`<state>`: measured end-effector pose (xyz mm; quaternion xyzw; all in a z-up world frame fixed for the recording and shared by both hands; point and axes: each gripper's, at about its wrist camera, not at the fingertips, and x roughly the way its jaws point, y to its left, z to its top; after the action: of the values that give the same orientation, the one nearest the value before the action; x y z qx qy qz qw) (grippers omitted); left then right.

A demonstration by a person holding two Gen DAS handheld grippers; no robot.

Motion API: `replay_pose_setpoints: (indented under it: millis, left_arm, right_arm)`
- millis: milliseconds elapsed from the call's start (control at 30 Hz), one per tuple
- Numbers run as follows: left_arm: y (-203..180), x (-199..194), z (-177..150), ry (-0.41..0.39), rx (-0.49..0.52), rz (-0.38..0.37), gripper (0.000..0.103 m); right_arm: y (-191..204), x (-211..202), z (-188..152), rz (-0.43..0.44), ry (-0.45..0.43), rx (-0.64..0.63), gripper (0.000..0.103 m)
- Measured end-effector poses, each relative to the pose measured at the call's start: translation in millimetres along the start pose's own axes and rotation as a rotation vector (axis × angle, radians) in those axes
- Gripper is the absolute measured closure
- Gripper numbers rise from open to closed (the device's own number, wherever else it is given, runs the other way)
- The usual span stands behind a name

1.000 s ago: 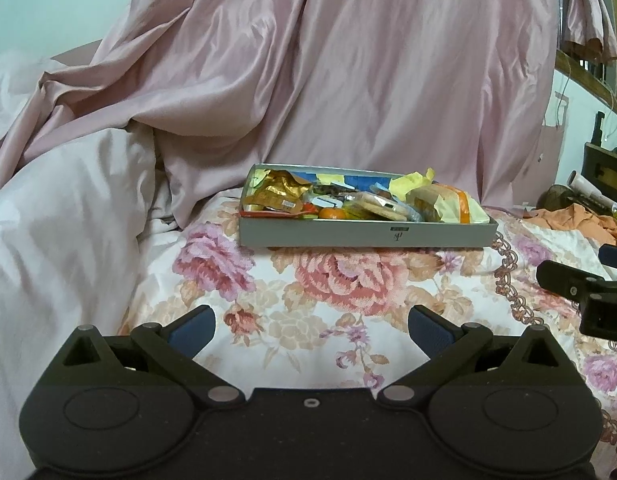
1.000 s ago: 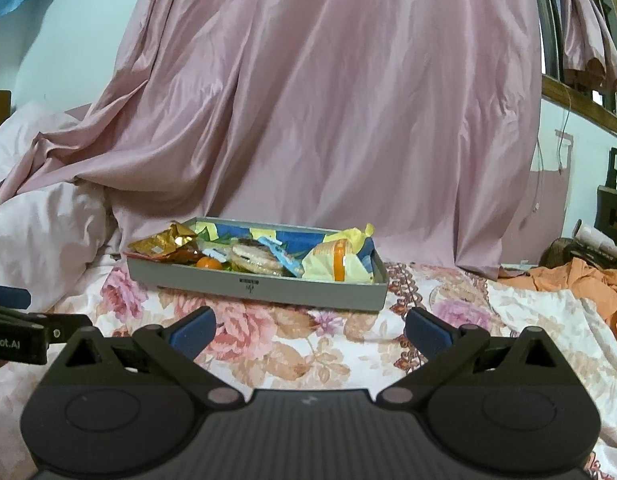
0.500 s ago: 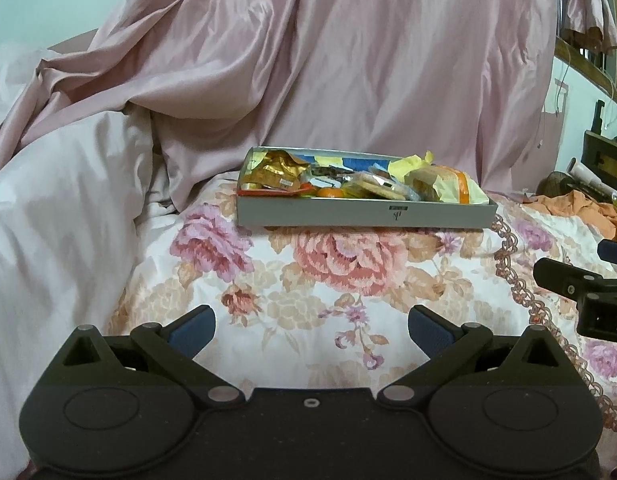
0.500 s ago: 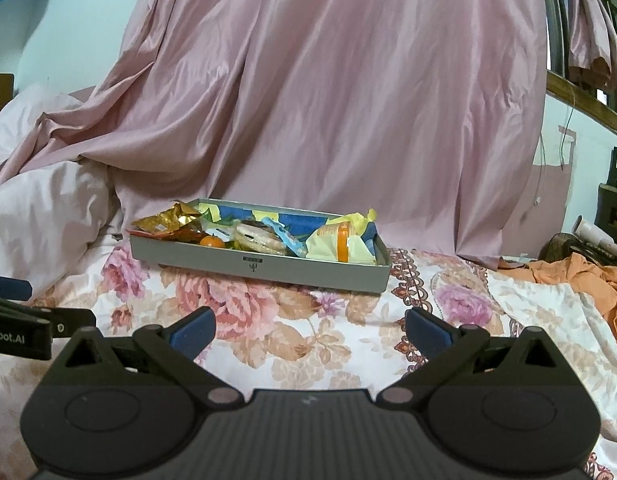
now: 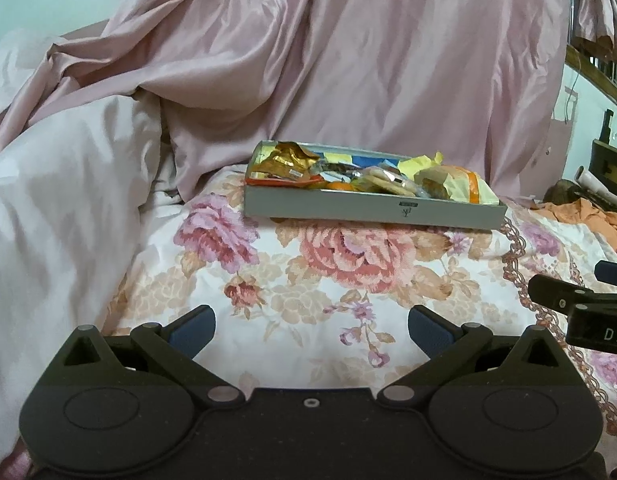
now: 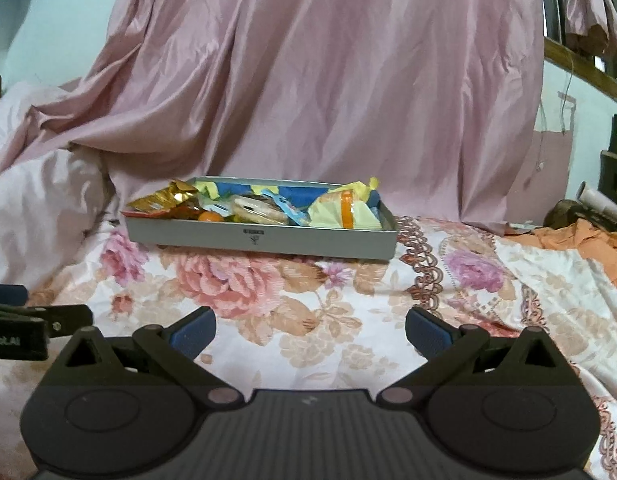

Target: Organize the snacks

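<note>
Both sets of tongs are spread wide with nothing in them: left tongs (image 5: 311,330) and right tongs (image 6: 310,330), side by side, low over the floral-print bedspread (image 6: 268,304). Straight ahead of both, well apart from the fingertips, sits the shallow grey rectangular box (image 6: 264,238) on the bed, stuffed with crinkly snack packets (image 5: 360,176) in gold, yellow and blue. Pink satin curtain (image 6: 328,80) hangs right behind the box.

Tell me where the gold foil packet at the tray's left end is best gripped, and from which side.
Probably by the crumpled upper edge of the gold foil packet, which rises above the rim of the grey tray. Coming from above at the tray's left end seems best, since the wall blocks a low approach. The left hand-held gripper, open and empty, is on that side.
</note>
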<state>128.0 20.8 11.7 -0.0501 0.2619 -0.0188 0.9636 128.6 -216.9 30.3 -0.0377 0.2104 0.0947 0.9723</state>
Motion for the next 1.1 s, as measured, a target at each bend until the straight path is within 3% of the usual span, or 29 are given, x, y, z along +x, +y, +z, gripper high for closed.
replay_pose_setpoints:
  millis: [400,1100]
  left_arm:
    - [-4,-1,-7,-0.055,0.023,0.005,0.001]
    - [4,-2,-8,-0.058,-0.010,0.058,0.001]
  right_arm:
    - [8,-4,-5,0.000,-0.073,-0.057,0.000]
    - [10,-5,-10,-0.006,-0.061,-0.081,0.000]
